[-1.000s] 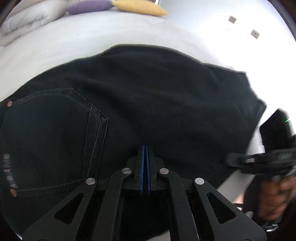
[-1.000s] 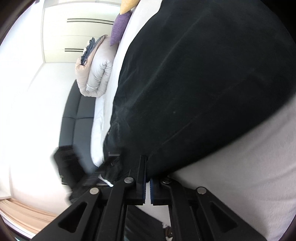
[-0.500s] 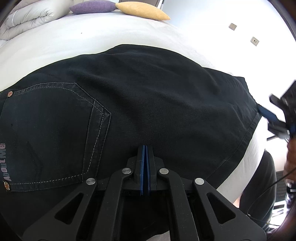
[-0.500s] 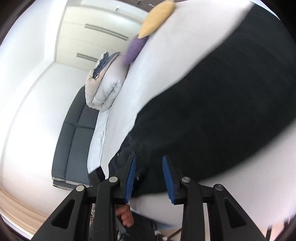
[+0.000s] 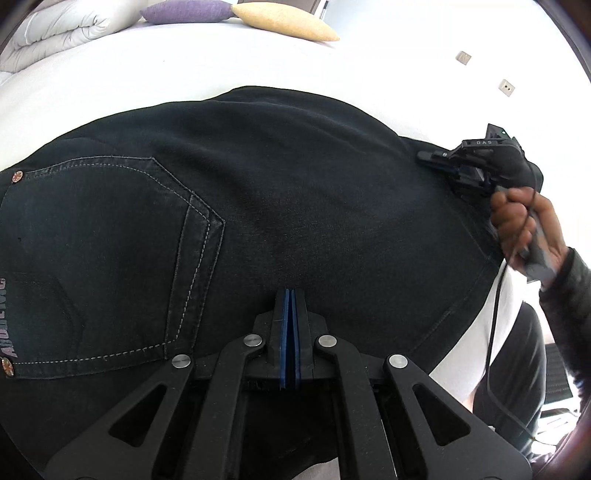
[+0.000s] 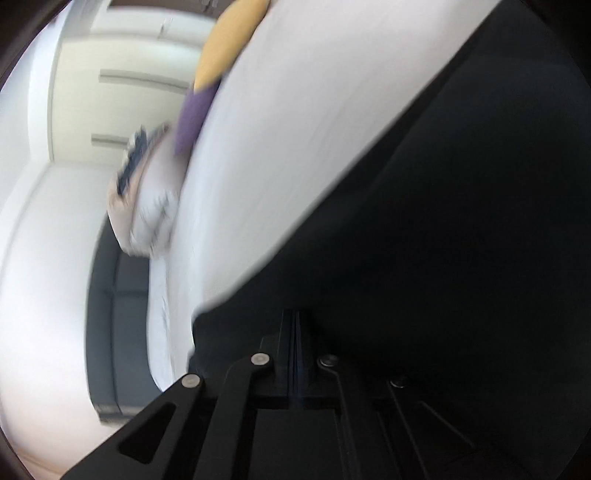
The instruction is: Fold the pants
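Note:
Black jeans (image 5: 280, 206) lie folded on a white bed (image 5: 207, 62), back pocket (image 5: 107, 258) at the left. My left gripper (image 5: 290, 295) is shut, its blue pads pressed together at the jeans' near edge; whether cloth is pinched between them does not show. My right gripper (image 5: 432, 157) rests on the jeans' far right edge, held by a hand (image 5: 517, 221). In the blurred right wrist view the right gripper (image 6: 297, 317) is shut over the black jeans (image 6: 443, 258); cloth between the pads cannot be made out.
A purple pillow (image 5: 184, 10) and a yellow pillow (image 5: 284, 22) lie at the bed's far end beside a rolled white duvet (image 5: 55, 33). A dark sofa (image 6: 110, 314) stands beyond the bed. A cable (image 5: 495, 332) hangs from the right gripper.
The right gripper opened half a second ago, moved from the jeans' near edge up to their far right edge, and has shut again. The left gripper stayed shut in place.

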